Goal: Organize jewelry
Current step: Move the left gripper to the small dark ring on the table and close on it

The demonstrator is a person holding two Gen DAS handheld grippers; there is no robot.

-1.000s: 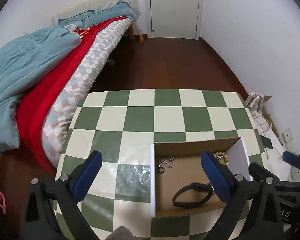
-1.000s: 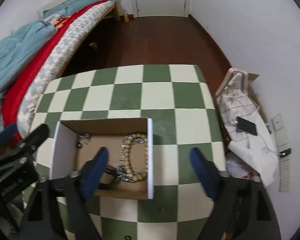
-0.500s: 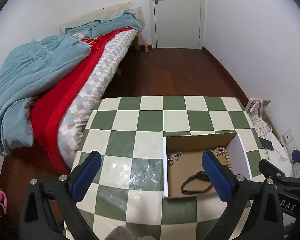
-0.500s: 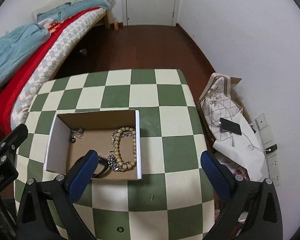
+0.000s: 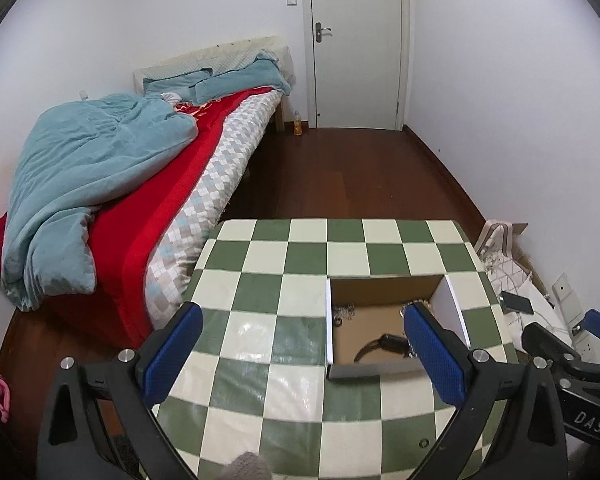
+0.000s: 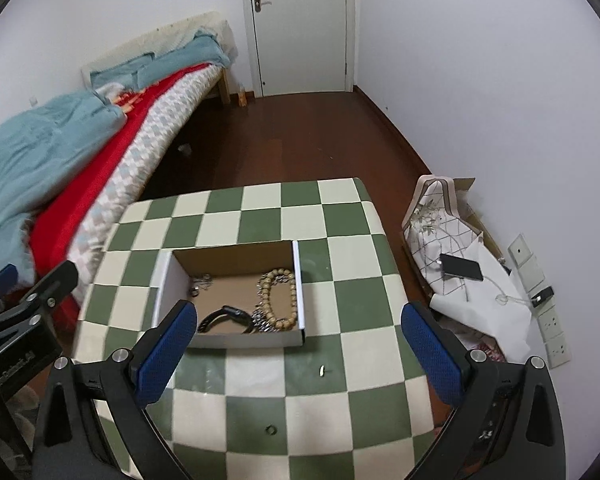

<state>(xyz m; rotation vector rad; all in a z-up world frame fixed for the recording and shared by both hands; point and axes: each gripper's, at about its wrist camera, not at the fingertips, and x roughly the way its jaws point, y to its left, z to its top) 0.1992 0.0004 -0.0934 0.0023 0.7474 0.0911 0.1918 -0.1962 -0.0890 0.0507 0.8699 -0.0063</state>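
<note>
A shallow cardboard box sits on the green-and-white checkered table. Inside lie a wooden bead bracelet, a black band, a silver chain and small silver pieces. Two tiny pieces lie loose on the table: a small clasp and a ring. My left gripper and right gripper are both open and empty, held above the table's near side.
A bed with a teal blanket and red sheet stands left of the table. On the floor to the right lie a phone, papers and a bag, next to wall sockets. A white door stands at the far wall.
Both grippers have pulled back and up from the box, which now looks smaller and farther away. Both stay open and empty.
</note>
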